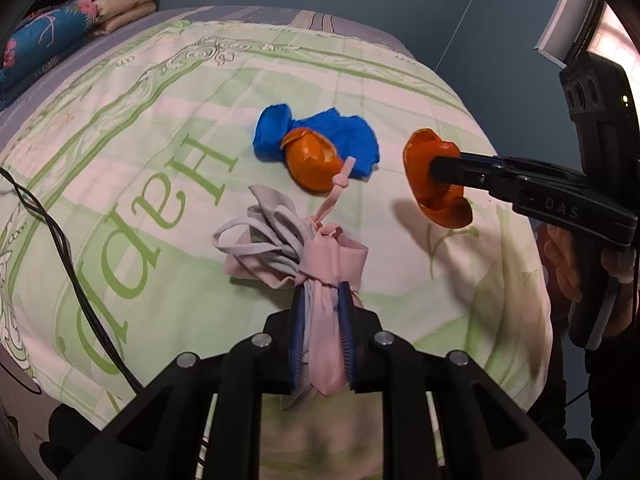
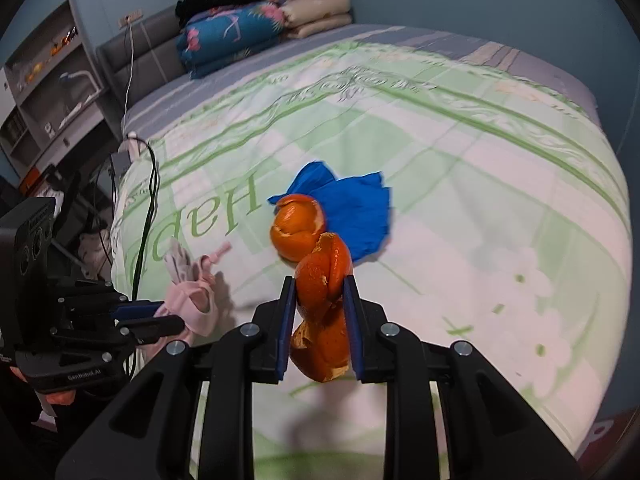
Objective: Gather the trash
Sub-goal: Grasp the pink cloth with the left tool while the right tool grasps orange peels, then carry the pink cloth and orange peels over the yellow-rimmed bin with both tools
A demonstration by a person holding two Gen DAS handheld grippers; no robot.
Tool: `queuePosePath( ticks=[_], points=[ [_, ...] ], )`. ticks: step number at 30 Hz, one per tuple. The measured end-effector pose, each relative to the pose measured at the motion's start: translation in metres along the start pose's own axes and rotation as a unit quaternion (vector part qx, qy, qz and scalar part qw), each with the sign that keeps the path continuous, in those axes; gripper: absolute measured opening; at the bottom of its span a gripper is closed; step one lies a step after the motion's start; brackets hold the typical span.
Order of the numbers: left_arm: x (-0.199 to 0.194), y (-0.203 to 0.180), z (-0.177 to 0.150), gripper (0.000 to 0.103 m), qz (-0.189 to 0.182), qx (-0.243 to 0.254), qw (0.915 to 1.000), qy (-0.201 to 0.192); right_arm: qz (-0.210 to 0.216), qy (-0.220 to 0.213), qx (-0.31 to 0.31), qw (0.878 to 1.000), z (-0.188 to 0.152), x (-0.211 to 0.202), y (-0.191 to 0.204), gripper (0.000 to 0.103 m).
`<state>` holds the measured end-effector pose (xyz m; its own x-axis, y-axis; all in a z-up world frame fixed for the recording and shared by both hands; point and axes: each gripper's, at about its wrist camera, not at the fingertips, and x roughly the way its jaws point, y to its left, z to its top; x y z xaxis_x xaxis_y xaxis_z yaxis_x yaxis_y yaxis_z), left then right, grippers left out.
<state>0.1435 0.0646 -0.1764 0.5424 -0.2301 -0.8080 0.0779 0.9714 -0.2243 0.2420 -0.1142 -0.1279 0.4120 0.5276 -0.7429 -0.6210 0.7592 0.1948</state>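
My left gripper [image 1: 322, 292] is shut on a bunched pink face mask [image 1: 320, 264] with grey straps, held just above the bed; it also shows in the right wrist view [image 2: 192, 300]. My right gripper [image 2: 320, 284] is shut on an orange peel [image 2: 324, 292] and holds it above the bedspread; the peel shows in the left wrist view [image 1: 434, 180] too. A second orange peel [image 1: 310, 164] lies on the bed against a crumpled blue paper [image 1: 344, 136]; both show in the right wrist view, the peel [image 2: 296, 228] and the paper [image 2: 352, 208].
A green and white bedspread [image 2: 460, 160] covers the bed. Folded quilts and pillows [image 2: 240, 28] are stacked at the head. Black cables [image 1: 68, 256] run over the left edge. A grey shelf unit [image 2: 48, 80] stands beside the bed.
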Motion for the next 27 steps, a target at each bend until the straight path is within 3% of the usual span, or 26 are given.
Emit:
queuePosePath(
  ticks=[12, 20, 27],
  points=[
    [-0.046, -0.043, 0.023, 0.015, -0.029, 0.030, 0.9977, -0.054, -0.058, -0.078, 0.061, 0.993, -0.031, -0.094, -0.039, 0.022],
    [-0.070, -0.097, 0.042, 0.015, -0.046, 0.077, 0.9919, -0.089, -0.113, -0.131, 0.120, 0.978, -0.064, -0.149, -0.061, 0.022],
    [-0.066, -0.133, 0.053, 0.015, -0.072, 0.097, 0.9898, -0.076, -0.156, -0.136, 0.158, 0.965, -0.084, -0.176, -0.087, 0.022]
  ],
)
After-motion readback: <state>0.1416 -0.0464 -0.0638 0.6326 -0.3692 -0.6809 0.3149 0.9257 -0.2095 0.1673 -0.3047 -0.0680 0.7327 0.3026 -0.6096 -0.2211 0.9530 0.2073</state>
